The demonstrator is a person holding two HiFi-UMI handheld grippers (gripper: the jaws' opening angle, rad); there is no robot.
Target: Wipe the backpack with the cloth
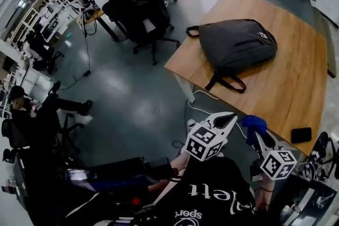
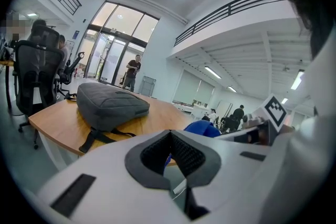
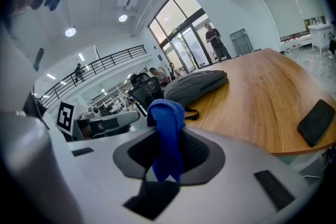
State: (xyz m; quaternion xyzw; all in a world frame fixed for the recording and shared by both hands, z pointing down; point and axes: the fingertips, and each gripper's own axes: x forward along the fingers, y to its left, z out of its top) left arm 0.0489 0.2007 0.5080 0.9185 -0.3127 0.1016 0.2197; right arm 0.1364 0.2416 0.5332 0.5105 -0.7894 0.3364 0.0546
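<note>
We hold the blue cloth (image 3: 166, 131) clamped between the jaws of the right gripper (image 1: 256, 136), off the near edge of the wooden table (image 1: 296, 87). The left gripper (image 1: 229, 119) sits just to its left with its jaws together on nothing. The grey backpack (image 1: 235, 45) lies flat on the far left part of the table, well apart from both grippers and untouched by the cloth. We judge the cloth pickup complete and the wiping not yet started: the cloth must be carried to the backpack and passed over its surface.
</note>
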